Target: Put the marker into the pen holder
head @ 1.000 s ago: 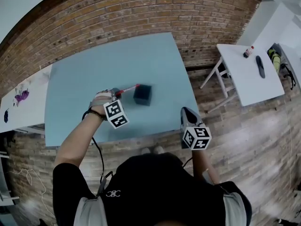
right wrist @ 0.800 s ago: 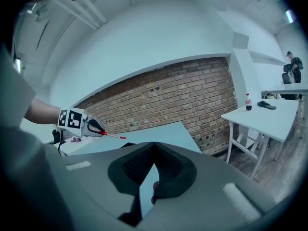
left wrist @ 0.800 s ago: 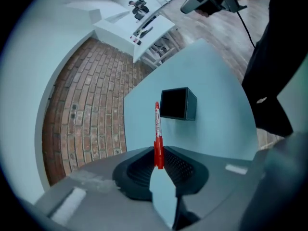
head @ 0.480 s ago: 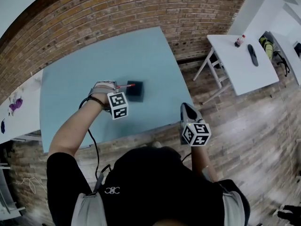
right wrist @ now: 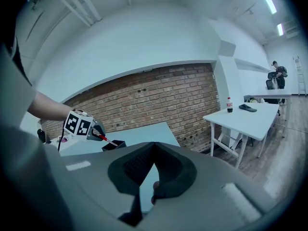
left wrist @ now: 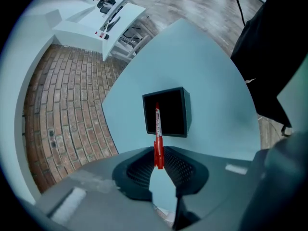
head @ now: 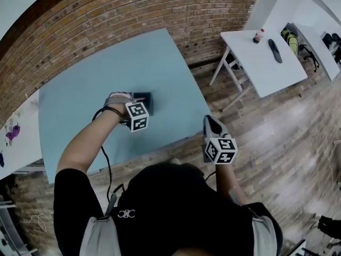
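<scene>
Brick wall (head: 133,15) backs a pale blue table (head: 80,95), and on that table stands the black square pen holder (head: 143,96). Over the last second the left gripper (left wrist: 160,160) travels from the holder's left side to a place right above it and sinks as it goes. It also rolls, so the red marker (left wrist: 158,138), which a moment ago lay nearly level with its tip aimed at the holder's side, now slants steeply down. In the head view the gripper's marker cube now overlaps the holder's near edge and hides the pen. In the left gripper view the tip sits against the dark opening, close to its left wall. Judged from this, the aiming is about done and what remains is a short descent and a release, though whether the tip is already below the rim cannot be told. The claw stands roughly half open, clenched on the marker's rear end, with most of the barrel sticking out ahead of the pads. Meanwhile the right gripper (head: 213,129) hangs off the table's near edge, well apart from the holder, its jaws drawn together on nothing
</scene>
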Demonstrator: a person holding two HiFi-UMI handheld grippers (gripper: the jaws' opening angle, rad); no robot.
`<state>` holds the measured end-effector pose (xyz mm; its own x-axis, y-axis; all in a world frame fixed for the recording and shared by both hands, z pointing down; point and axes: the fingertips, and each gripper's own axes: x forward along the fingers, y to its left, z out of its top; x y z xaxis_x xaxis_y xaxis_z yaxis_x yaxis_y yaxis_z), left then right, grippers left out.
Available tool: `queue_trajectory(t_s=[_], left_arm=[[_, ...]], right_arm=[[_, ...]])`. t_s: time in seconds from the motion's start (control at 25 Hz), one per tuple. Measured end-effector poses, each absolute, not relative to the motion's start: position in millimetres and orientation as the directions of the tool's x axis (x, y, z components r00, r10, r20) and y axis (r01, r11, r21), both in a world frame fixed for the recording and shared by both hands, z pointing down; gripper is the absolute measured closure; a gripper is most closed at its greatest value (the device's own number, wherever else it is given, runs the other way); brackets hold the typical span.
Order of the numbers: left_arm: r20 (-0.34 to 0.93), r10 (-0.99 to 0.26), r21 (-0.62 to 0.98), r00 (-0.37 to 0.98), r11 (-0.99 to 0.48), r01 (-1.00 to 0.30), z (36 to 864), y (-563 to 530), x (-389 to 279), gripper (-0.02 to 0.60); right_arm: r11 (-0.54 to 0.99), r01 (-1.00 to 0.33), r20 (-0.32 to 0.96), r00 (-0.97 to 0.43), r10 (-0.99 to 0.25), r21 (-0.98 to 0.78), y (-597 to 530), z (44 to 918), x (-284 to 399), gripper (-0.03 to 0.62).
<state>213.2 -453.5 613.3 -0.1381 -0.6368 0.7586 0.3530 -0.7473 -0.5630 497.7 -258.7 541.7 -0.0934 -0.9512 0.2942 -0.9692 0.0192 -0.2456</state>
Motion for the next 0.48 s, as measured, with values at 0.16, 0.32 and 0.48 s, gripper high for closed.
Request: queue_trajectory(t_s=[0.16, 0.32, 0.48], left_arm=[[0.782, -0.604, -0.526, -0.150, -0.771, 0.360, 625.6, -455.3, 224.0, 0.514], [0.791, -0.588, -0.497, -0.171, -0.780, 0.381, 637.6, -457.5, 230.2, 0.514], [0.789, -0.581, -0.475, -0.200, -0.783, 0.402, 647.2, -461.0, 230.1, 0.512]], right_arm=[[-0.004, -0.970, 0.305, -0.073, -0.950, -0.244, -252.0, 546.0, 503.0, 0.589], [-0.024, -0.969, 0.309, -0.055, -0.949, -0.246, -246.9, 548.9, 509.6, 0.589], [-0.037, -0.967, 0.317, -0.046, -0.947, -0.251, -242.8, 553.4, 513.9, 0.589]])
